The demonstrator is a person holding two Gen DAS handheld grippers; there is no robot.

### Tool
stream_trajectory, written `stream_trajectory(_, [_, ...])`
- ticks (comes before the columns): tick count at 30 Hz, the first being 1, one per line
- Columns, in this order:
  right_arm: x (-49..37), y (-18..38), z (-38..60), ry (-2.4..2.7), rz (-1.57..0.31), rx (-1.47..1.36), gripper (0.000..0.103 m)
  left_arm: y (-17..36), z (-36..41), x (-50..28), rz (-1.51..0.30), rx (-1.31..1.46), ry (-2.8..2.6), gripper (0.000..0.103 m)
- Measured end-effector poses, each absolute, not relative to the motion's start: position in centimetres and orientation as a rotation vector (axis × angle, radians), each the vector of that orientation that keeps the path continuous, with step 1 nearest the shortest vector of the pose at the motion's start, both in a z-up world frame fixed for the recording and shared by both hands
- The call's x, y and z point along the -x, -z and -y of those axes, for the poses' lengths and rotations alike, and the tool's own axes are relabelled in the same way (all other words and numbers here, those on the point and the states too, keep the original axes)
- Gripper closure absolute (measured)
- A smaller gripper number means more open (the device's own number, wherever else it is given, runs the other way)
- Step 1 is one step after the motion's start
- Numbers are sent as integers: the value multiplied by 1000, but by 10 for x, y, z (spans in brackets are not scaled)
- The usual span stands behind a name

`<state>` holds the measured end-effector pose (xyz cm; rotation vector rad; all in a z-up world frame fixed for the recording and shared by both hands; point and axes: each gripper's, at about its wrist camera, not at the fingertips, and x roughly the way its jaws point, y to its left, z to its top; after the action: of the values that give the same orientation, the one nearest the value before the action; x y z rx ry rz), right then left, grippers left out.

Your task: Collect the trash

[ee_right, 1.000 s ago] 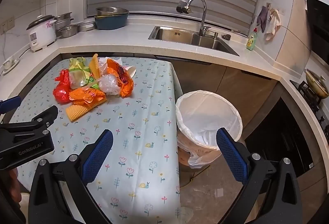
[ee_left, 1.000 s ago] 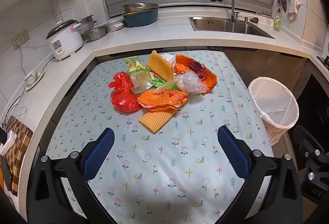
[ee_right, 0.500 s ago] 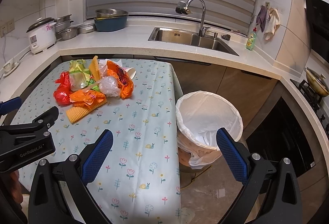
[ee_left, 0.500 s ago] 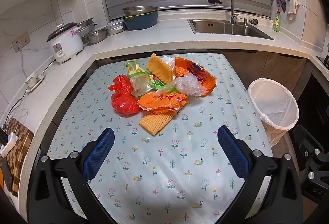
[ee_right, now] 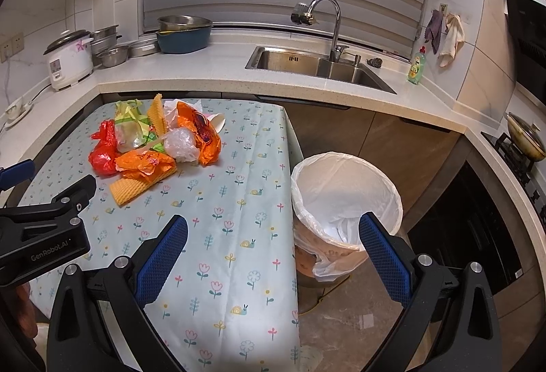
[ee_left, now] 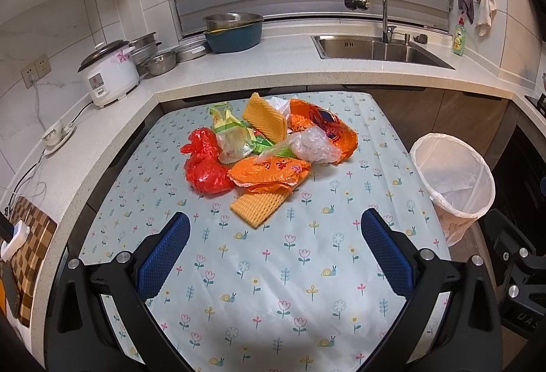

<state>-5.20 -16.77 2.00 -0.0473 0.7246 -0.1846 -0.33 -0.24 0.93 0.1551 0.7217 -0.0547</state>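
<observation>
Your left gripper (ee_left: 274, 244) hangs over the flowered tablecloth (ee_left: 273, 286) with its jaws wide apart, nothing between them; your right gripper (ee_right: 273, 246) is spread just as wide, straddling the table edge and the lined bin (ee_right: 344, 198); the trash pile (ee_left: 269, 150) sits ahead on the cloth, well apart from both; a red bag (ee_left: 206, 167) flanks it; a waffle-textured piece (ee_left: 257, 208) pokes out, half buried under orange wrappers (ee_left: 269, 170); whatever lies beneath them is hidden; the bin's base is cut off.

Your wafer (ee_left: 258, 211) lies half under the orange bag (ee_left: 271, 171); the table (ee_left: 266, 321) runs off the bottom edge.
</observation>
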Motion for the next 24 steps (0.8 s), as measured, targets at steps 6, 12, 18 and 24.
stream_trajectory(6, [52, -21, 166, 185, -725, 45, 7, -9, 2, 4, -720, -158, 56, 7])
stream_trajectory(12, [50, -24, 164, 181, -723, 51, 7, -10, 3, 3, -718, -156, 54, 7])
stream_trajectory(18, [49, -25, 163, 180, -722, 52, 7, -13, 1, 2, -716, -152, 54, 7])
stream_trajectory(24, [48, -26, 161, 179, -722, 56, 7, -13, 1, 1, -716, -150, 53, 7])
